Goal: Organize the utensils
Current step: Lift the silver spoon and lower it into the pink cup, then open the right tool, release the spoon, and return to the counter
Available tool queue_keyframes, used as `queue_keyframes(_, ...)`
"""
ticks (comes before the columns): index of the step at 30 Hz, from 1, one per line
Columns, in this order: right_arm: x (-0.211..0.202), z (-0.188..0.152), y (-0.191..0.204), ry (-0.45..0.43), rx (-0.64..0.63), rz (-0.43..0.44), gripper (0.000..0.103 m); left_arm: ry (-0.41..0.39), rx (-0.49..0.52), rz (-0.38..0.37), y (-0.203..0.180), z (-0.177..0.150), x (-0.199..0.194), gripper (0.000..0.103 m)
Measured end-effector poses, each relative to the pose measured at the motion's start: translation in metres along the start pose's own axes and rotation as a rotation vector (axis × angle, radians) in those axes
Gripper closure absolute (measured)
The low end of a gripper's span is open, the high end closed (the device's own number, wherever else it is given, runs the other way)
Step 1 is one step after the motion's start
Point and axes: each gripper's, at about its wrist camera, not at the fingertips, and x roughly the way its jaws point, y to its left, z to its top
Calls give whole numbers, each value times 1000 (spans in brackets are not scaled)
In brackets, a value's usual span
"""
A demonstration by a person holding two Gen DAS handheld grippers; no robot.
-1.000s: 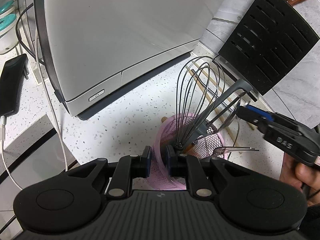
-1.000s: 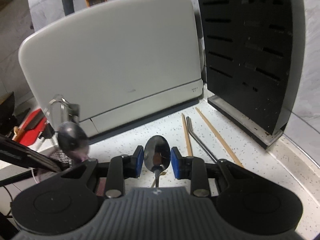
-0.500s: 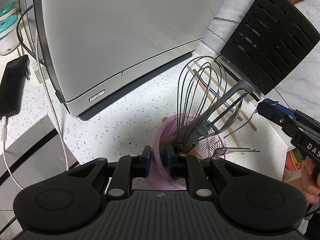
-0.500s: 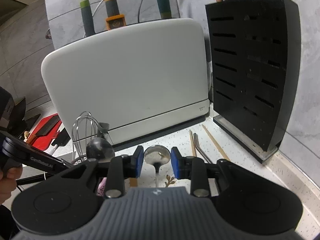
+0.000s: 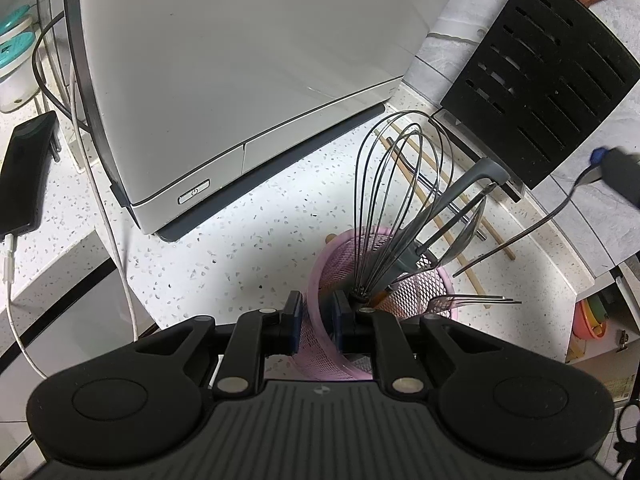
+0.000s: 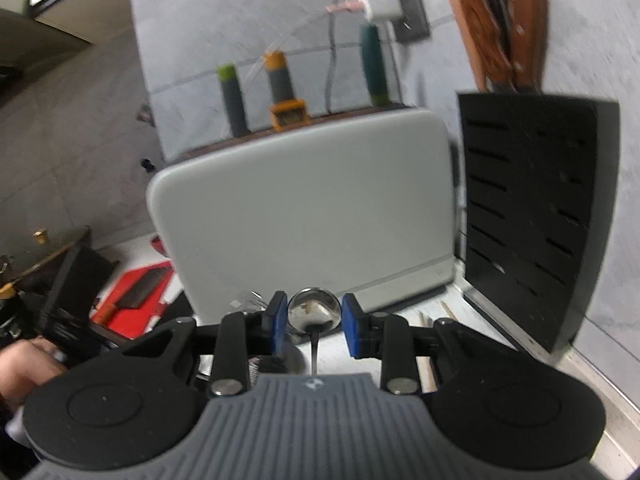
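The left tongs (image 5: pixel 316 312) clench the near rim of the pink mesh holder (image 5: pixel 424 284) on the speckled table (image 5: pixel 248 240); a whisk (image 5: pixel 404 200) stands just ahead inside it. The right tongs (image 6: pixel 314 318) grasp a spoon (image 6: pixel 315 313), held above the table before 1 grey appliance (image 6: pixel 304 208).

Pink mesh utensil holder (image 5: pixel 424 284) stands on the speckled counter with a wire whisk (image 5: pixel 400 184), grey tongs (image 5: pixel 452 216) and a fork (image 5: pixel 476 301) leaning out. A steel spoon (image 6: pixel 315 313) is up in the air, bowl forward. Wooden chopsticks (image 5: pixel 436 196) lie flat behind the holder.
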Motion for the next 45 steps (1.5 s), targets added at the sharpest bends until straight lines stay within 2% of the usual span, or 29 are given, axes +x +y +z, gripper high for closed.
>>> queue_keyframes(7, 0, 5, 19, -15, -41, 34, 76, 0, 0, 0, 0, 0, 0, 87)
queue_keyframes(16, 34, -21, 29, 102, -97, 31, 76, 1, 2, 1, 0, 0, 1, 87)
queue_keyframes(22, 47, -28, 34, 143, -113, 38, 76, 8, 8, 1, -1, -1, 2, 87)
queue_keyframes(29, 63, -33, 38, 186, -90, 58, 76, 9, 12, 7, -2, -1, 3, 87)
queue_keyframes(37, 68, -33, 41, 190, -64, 90, 75, 12, -24, -28, 6, 0, 0, 86)
queue_keyframes(40, 68, -36, 36, 193, -34, 131, 73, 13, -34, -33, 8, 0, -1, 86)
queue_keyframes(45, 65, -34, 29, 181, 12, 147, 68, 14, -29, -30, 6, 0, 0, 86)
